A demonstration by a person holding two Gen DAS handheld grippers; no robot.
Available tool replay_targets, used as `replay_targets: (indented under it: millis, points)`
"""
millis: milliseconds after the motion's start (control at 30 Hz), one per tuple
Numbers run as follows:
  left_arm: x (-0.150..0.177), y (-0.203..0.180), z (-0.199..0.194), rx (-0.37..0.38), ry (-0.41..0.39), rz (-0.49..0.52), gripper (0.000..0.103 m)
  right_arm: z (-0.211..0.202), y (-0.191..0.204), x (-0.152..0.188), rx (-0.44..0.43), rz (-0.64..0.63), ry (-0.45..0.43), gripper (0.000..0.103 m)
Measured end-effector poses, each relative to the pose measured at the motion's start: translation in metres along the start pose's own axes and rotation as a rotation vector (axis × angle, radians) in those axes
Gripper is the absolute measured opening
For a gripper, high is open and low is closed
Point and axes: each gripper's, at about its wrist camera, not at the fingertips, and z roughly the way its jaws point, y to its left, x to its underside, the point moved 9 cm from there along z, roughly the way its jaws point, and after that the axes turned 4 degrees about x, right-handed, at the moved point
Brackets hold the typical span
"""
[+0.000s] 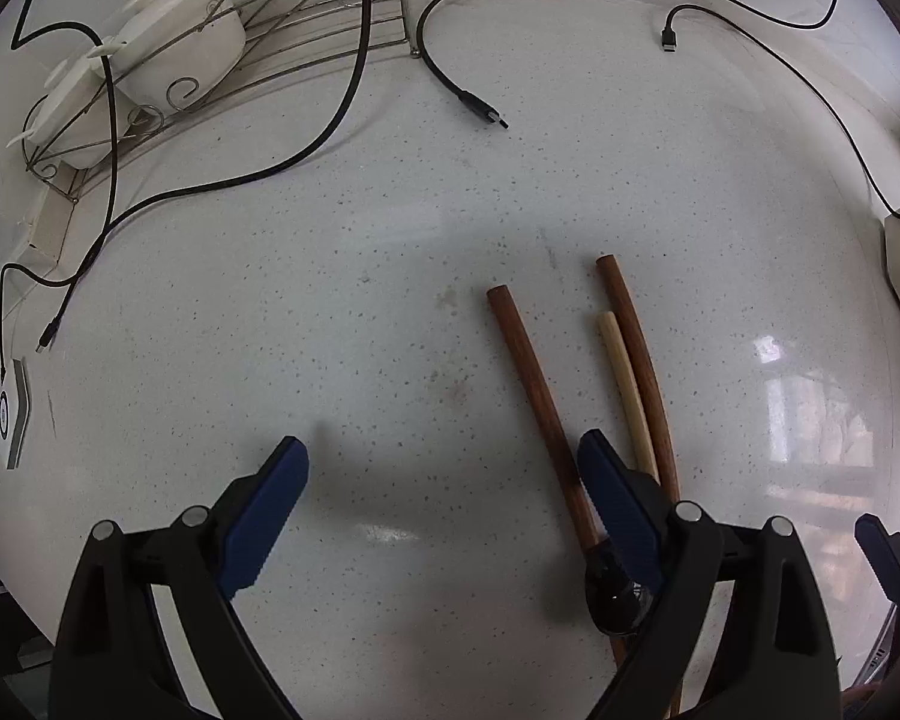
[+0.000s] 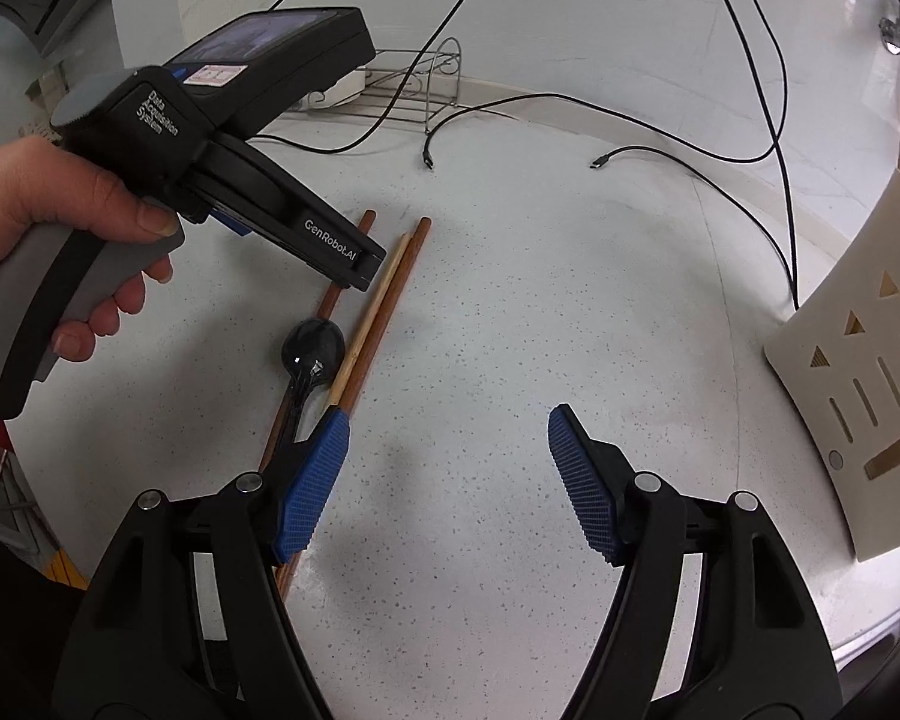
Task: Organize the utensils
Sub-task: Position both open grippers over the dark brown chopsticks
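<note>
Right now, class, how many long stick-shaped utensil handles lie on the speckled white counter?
3: a brown wooden handle leftmost, ending in a black spoon bowl; a pale bamboo stick in the middle; another brown wooden stick rightmost, touching it. Their near ends are hidden.

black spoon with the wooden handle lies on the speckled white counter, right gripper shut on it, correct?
Not quite. The right gripper is open and empty, as the right wrist view shows. The black spoon with the wooden handle does lie on the speckled white counter.

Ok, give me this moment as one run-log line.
left tool: open, above countertop | right tool: open, empty | brown wooden sticks, black plastic spoon: on white speckled countertop
</note>
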Motion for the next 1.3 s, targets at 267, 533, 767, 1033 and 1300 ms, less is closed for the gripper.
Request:
replay_targets:
  millis: [267,533,767,1033,1300]
  points:
    - [0.004,0.011,0.002,0.04,0.003,-0.032,0.09,0.018,0.016,0.002,0.034,-0.08,0.023,0.066]
    - [0.006,0.016,0.005,0.071,0.0,-0.047,0.09,0.028,0.021,0.006,0.024,-0.082,0.043,0.066]
    - [0.007,0.021,0.006,0.073,-0.005,-0.032,0.09,0.034,0.019,0.003,0.024,-0.077,0.043,0.065]
    - [0.009,0.025,0.004,0.073,-0.014,-0.029,0.088,0.029,0.023,0.004,0.063,-0.11,0.045,0.065]
    - [0.007,0.039,-0.004,0.069,-0.034,-0.029,0.071,0.029,0.022,0.004,0.069,-0.108,0.061,0.065]
